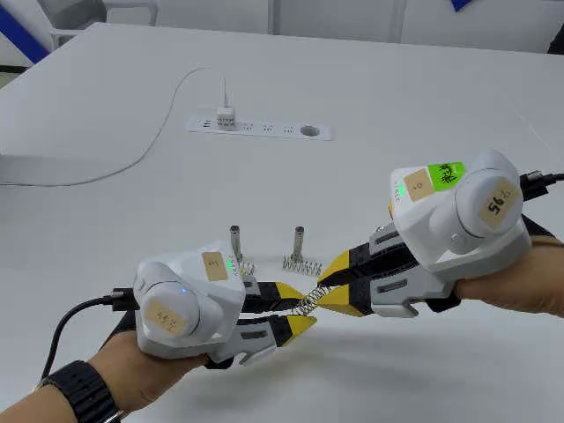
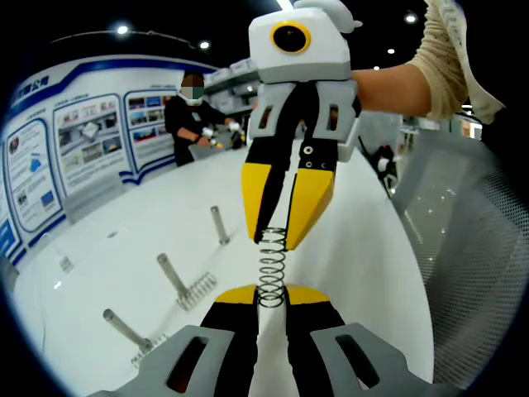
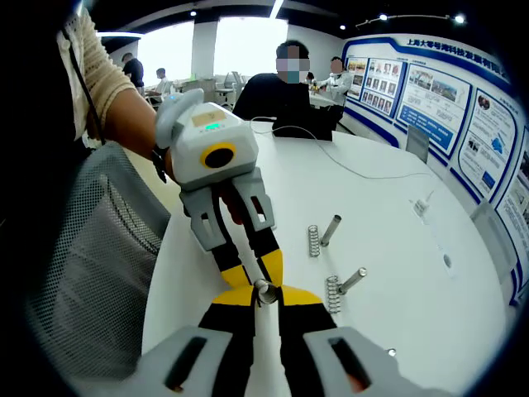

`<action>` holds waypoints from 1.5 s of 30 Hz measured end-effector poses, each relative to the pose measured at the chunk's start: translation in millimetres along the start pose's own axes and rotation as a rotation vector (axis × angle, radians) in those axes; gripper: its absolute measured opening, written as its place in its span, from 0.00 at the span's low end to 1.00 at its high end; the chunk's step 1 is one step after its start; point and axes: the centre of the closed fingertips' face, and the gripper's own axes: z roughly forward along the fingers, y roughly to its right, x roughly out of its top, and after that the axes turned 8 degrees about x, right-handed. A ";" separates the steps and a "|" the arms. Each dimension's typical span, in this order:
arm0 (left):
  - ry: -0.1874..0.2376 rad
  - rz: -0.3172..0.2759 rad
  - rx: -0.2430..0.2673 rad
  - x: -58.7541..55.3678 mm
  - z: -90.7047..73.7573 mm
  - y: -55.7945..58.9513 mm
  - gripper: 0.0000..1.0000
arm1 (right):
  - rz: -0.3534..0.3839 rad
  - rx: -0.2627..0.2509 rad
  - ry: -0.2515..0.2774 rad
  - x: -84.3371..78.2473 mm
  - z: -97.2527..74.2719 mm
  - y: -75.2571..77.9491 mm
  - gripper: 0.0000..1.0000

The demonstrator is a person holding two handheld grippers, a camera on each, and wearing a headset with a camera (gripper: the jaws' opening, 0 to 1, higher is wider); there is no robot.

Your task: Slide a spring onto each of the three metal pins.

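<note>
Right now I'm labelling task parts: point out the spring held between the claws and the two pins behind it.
spring (image 1: 308,302), head view, its middle coils.
left pin (image 1: 236,240), head view, mid shaft.
right pin (image 1: 299,240), head view, mid shaft.

Metal pins, upright on the counter (image 1: 397,79): three. These are the near pin (image 2: 124,328), middle pin (image 2: 172,277) and far pin (image 2: 219,223).
Springs: three. One held spring (image 2: 271,269) is pinched between both claws. Two lie by the pins: first loose spring (image 2: 198,291), second loose spring (image 2: 145,351).
Claws: two, left claw (image 1: 298,307) and right claw (image 1: 324,289).
Power strip (image 1: 260,127): one, carrying one white plug (image 1: 225,115) and one white cable (image 1: 132,159).
</note>
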 end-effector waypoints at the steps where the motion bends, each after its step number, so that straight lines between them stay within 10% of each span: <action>1: 0.001 0.000 0.000 0.1 0.1 0.0 0.12 | -0.001 -0.001 0.003 1.1 0.4 0.1 0.11; 26: 0.023 -0.076 0.013 3.5 -2.1 -0.3 0.25 | -0.001 -0.036 0.025 7.5 -5.6 8.3 0.11; 45: 0.029 -0.187 0.140 -9.3 -31.6 -35.6 0.42 | 0.041 -0.154 0.037 -0.6 -45.0 38.4 0.11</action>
